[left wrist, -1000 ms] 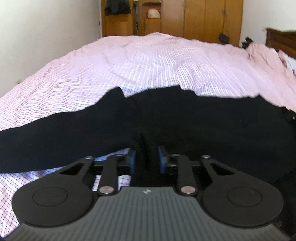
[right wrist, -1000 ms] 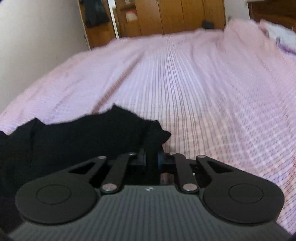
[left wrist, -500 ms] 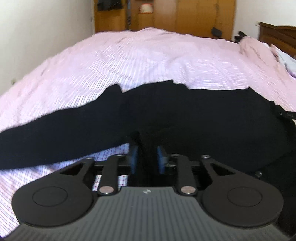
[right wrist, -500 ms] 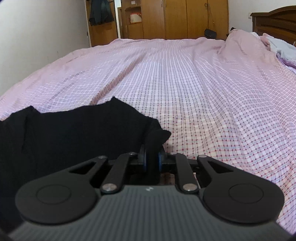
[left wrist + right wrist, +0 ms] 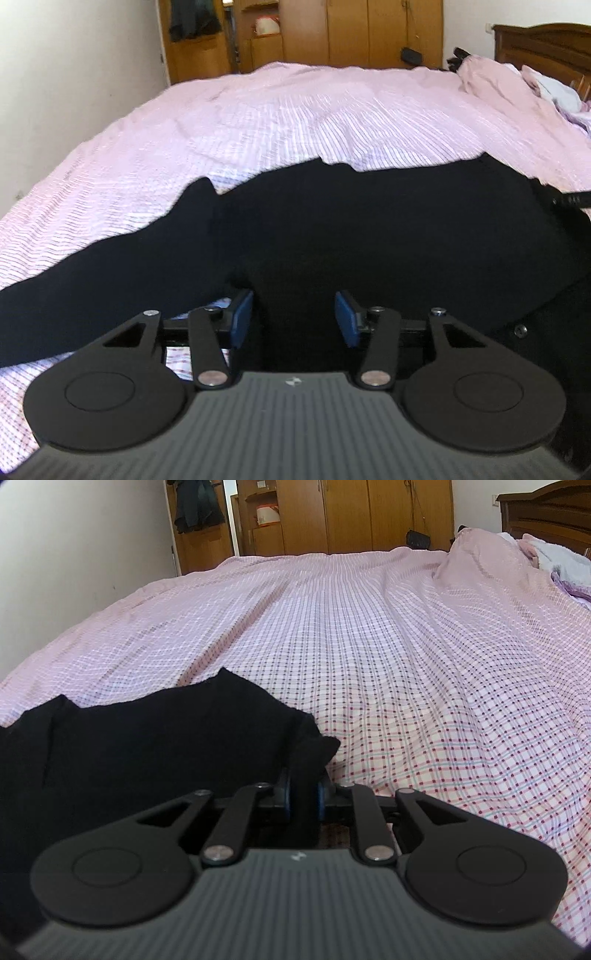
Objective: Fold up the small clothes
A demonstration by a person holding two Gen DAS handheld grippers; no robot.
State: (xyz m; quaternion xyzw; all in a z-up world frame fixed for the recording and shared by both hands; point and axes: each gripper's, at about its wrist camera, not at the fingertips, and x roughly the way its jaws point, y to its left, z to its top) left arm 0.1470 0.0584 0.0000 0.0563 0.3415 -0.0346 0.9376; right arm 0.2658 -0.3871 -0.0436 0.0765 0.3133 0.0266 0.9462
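A black garment (image 5: 351,229) lies spread on the pink checked bed, one long part trailing off to the left. My left gripper (image 5: 293,319) is open over its near edge, blue pads apart with black cloth between and below them. In the right wrist view the same black garment (image 5: 166,734) fills the lower left. My right gripper (image 5: 303,797) is shut on a bunched corner of it, which sticks up between the pads.
The pink checked bedspread (image 5: 406,664) stretches ahead and to the right. A heap of pink and white bedding (image 5: 517,85) lies by the wooden headboard (image 5: 546,40) at the far right. Wooden wardrobes (image 5: 351,517) stand behind; a white wall (image 5: 74,74) is on the left.
My left gripper's pads have spread apart and let go of the black cloth they were pinching. My right gripper stays shut on its corner and has hardly moved.
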